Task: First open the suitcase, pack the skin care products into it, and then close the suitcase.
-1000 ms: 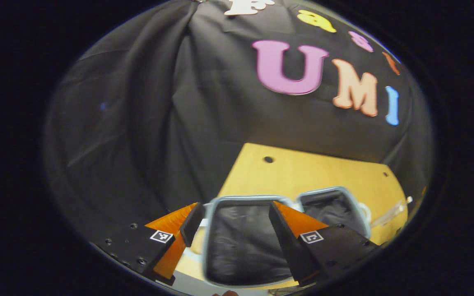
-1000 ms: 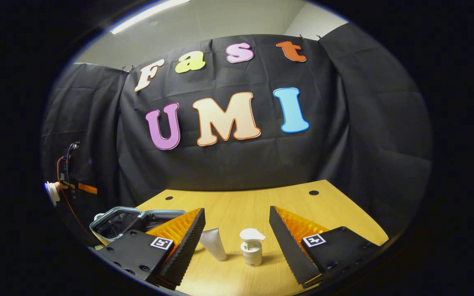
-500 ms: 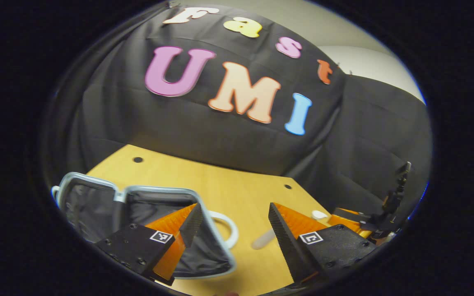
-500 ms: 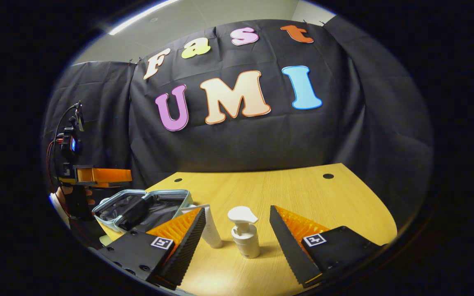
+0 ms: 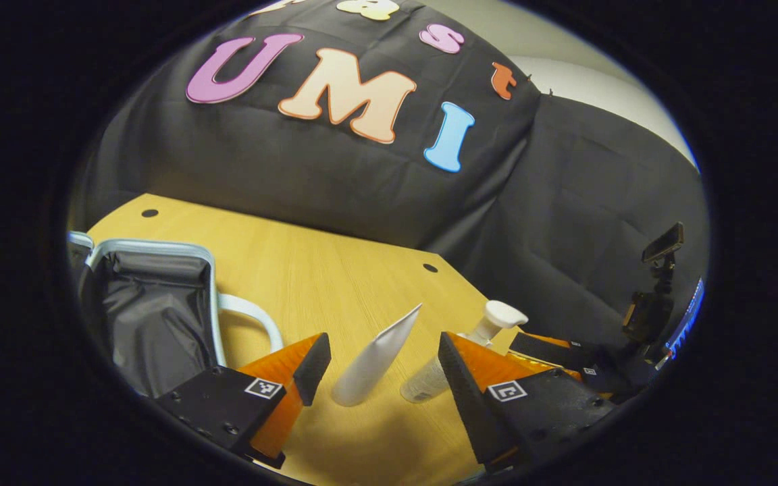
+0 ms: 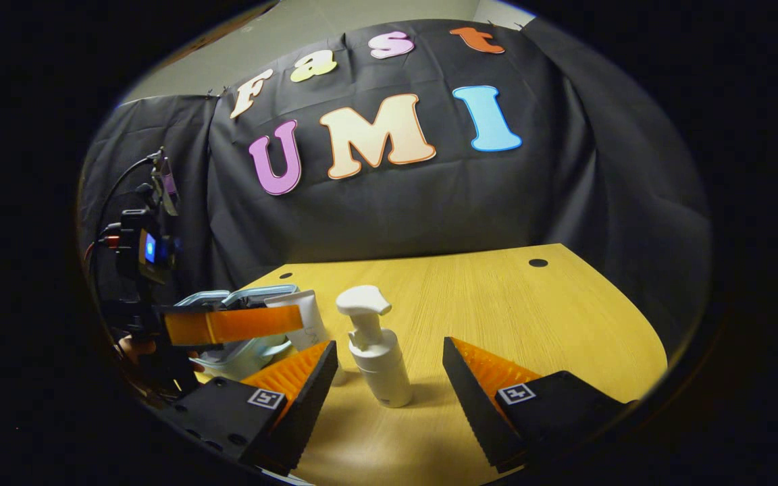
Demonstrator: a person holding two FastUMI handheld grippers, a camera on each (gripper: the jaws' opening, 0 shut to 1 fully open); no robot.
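Note:
The small suitcase (image 5: 152, 304) lies open on the left of the wooden table (image 5: 308, 263), showing its dark lining. A white tube (image 5: 375, 358) stands on its cap just ahead of my left gripper (image 5: 383, 341), which is open with the tube in line with its gap. Beside the tube stands a white pump bottle (image 5: 490, 324), partly behind my finger. In the right gripper view, the pump bottle (image 6: 375, 358) stands just ahead of my open right gripper (image 6: 389, 347). The tube (image 6: 304, 317) and suitcase (image 6: 254, 291) sit further left, with the left gripper (image 6: 281, 320) in front of them.
The suitcase's white handle (image 5: 257, 317) loops out toward the tube. The right gripper (image 5: 551, 351) reaches in from the right, close to the pump bottle. Bare tabletop (image 6: 517, 304) stretches behind and to the right of the bottle, up to the black cloth wall.
My left gripper has swung right, from over the open suitcase to facing the tube. My right gripper has moved closer to the pump bottle. Both stay open.

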